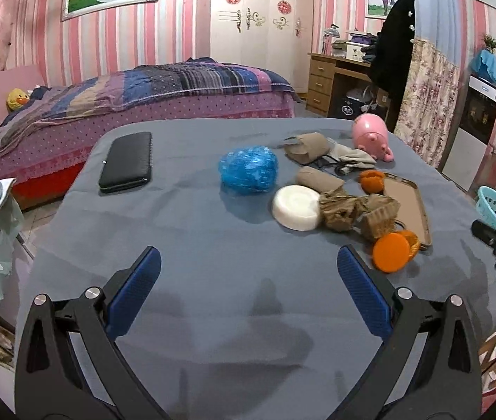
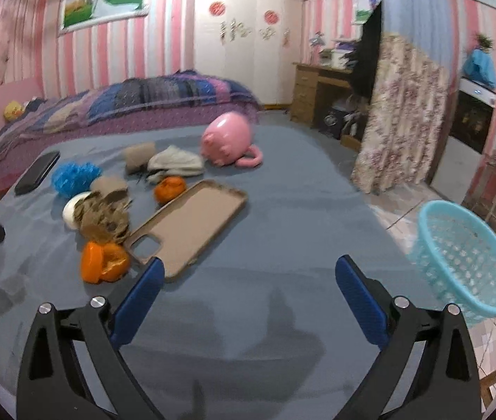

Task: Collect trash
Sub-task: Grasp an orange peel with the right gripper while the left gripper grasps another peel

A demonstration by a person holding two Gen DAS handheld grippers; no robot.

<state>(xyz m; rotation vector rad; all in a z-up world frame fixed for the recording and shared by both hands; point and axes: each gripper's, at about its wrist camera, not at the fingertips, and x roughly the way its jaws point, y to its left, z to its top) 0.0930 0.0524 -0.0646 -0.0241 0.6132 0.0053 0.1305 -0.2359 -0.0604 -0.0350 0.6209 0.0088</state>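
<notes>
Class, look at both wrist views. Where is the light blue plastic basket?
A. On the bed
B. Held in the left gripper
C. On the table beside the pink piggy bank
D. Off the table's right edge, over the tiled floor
D: in the right wrist view the light blue basket sits beyond the right edge of the grey table, with floor tiles showing around it, and both grippers are open and empty.
</notes>
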